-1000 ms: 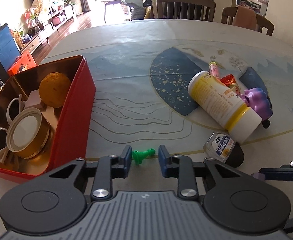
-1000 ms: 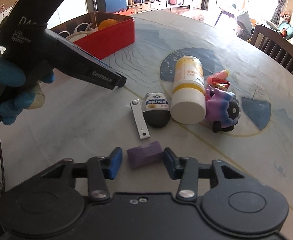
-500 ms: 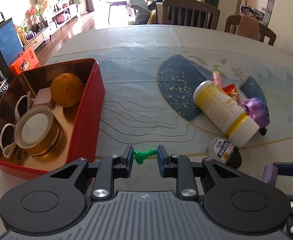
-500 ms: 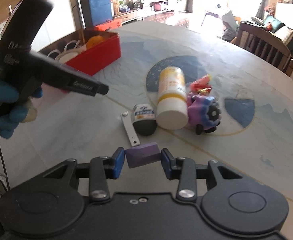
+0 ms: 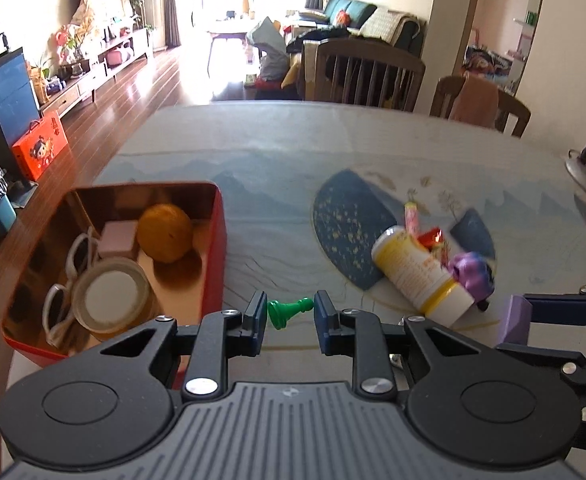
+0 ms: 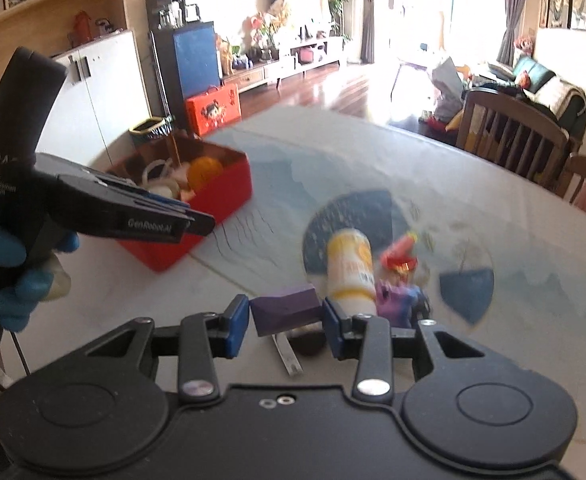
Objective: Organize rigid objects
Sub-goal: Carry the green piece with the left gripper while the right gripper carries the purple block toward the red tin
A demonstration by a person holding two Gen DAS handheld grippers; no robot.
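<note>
1. The left tongs (image 5: 289, 314), at lower centre of the left view, are closed narrow on a green chess pawn (image 5: 288, 311) lying sideways between the blue pads, lifted clear of the table (image 5: 277, 160).
2. The right tongs (image 6: 286, 317), lower centre of the right view, clamp a purple block (image 6: 286, 309) between their pads, also off the table.
3. Left of the pawn, at mid-left of the frame, stands a red tin (image 5: 216, 248) holding an orange (image 5: 166, 233), a pink block (image 5: 118, 237), white glasses (image 5: 67, 280) and a round lid (image 5: 111, 299).
4. At right lie a yellow-and-white bottle (image 5: 421, 276) on its side, a purple toy (image 5: 473, 274) touching it, and red wrappers (image 5: 431, 237) just behind.
5. A blue-gloved hand (image 6: 11, 276) grips the left tool at the left edge of the right view.
</note>
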